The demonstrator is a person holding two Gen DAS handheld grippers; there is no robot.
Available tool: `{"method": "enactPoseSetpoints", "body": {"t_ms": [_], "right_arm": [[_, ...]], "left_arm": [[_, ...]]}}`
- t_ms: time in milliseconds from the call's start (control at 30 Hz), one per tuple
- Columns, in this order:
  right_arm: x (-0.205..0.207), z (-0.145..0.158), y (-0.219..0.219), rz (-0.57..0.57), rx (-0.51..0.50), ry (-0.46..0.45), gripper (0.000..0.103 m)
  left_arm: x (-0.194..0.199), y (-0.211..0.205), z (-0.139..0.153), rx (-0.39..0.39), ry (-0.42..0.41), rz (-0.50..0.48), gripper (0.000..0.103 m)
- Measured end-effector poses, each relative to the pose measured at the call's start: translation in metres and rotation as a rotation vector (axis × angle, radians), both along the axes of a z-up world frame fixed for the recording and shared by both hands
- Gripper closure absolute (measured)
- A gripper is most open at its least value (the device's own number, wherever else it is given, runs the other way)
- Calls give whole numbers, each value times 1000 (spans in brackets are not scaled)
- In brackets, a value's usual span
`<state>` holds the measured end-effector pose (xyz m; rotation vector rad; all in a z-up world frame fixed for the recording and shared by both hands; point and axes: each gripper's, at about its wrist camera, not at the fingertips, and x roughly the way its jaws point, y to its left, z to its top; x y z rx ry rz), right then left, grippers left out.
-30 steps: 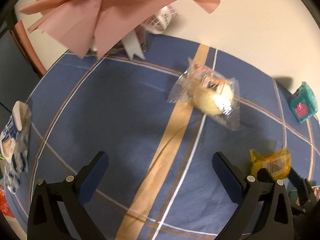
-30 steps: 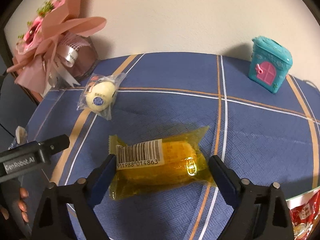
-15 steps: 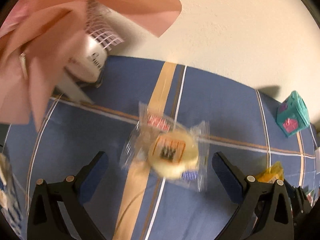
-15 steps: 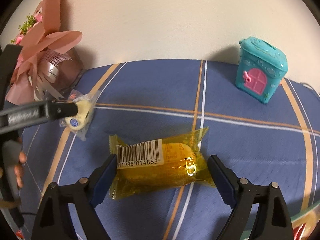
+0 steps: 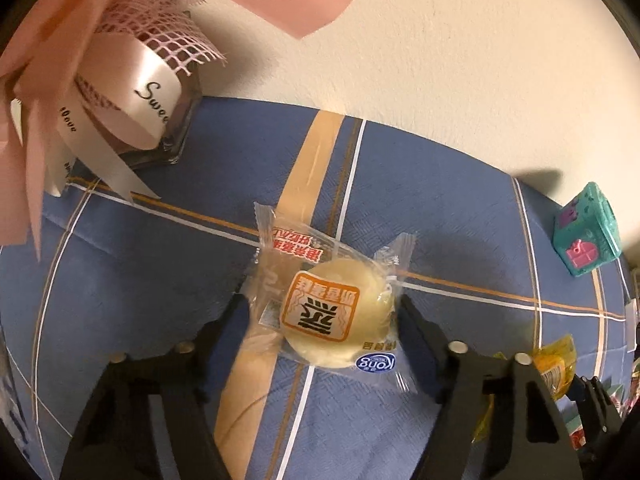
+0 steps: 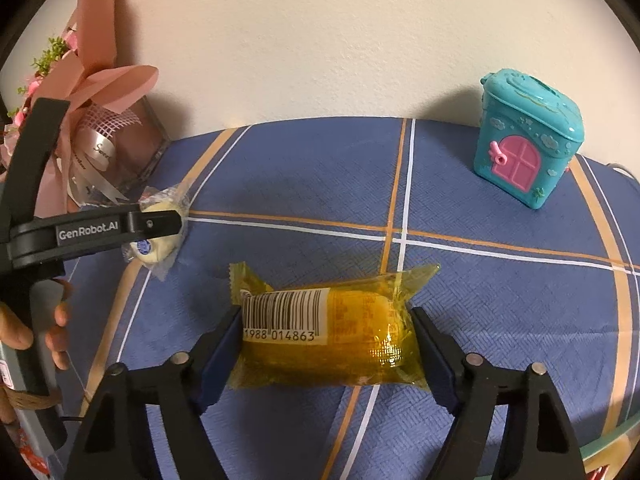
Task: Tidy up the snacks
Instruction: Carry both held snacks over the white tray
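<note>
A round pale bun in a clear wrapper [image 5: 336,316] lies on the blue checked tablecloth [image 5: 440,208]. My left gripper [image 5: 322,320] is closed against both sides of the wrapper. The bun also shows in the right wrist view [image 6: 158,236], partly behind the left gripper's finger. A yellow snack pack with a barcode [image 6: 328,332] sits between the fingers of my right gripper [image 6: 326,342], which press on both its ends. The yellow pack shows at the right edge of the left wrist view [image 5: 554,364].
A pink wrapped bouquet with a white ribbon [image 5: 100,92] stands at the back left against the wall, close to the bun. A teal toy house with a pink door [image 6: 524,148] stands at the back right. Red snack packaging [image 6: 596,476] shows at the lower right edge.
My left gripper moved forward to the bun and closed on it. My right gripper narrowed onto the yellow pack, which stayed between its fingers.
</note>
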<state>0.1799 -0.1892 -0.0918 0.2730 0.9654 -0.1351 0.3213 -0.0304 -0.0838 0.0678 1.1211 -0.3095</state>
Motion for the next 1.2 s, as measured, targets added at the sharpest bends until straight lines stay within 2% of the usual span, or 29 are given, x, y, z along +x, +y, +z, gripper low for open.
{"method": "enactPoseSetpoints", "body": {"t_ms": [67, 167, 300, 467, 600, 767, 1033, 1200], "right_arm": [[-3, 1, -1, -3, 13, 4, 22], [-10, 4, 0, -5, 18, 10, 23], [-23, 10, 3, -4, 28, 13, 24], [-50, 25, 7, -11, 29, 20, 24], [-75, 38, 7, -20, 24, 34, 24], [-108, 63, 5, -38, 32, 35, 24], [-175, 100, -8, -107, 33, 21, 24], [-223, 101, -27, -174, 54, 24, 24]], "left_arm": [[-6, 2, 2, -12, -5, 8, 37], [-17, 4, 6, -11, -12, 14, 38], [-35, 7, 11, -56, -1, 46, 39], [-74, 12, 22, -81, 22, 107, 39], [-108, 16, 31, -147, 58, 161, 39], [-152, 17, 41, -195, 65, 195, 39], [-227, 2, 64, -238, 30, 174, 39], [-268, -18, 73, -256, 35, 110, 39]]}}
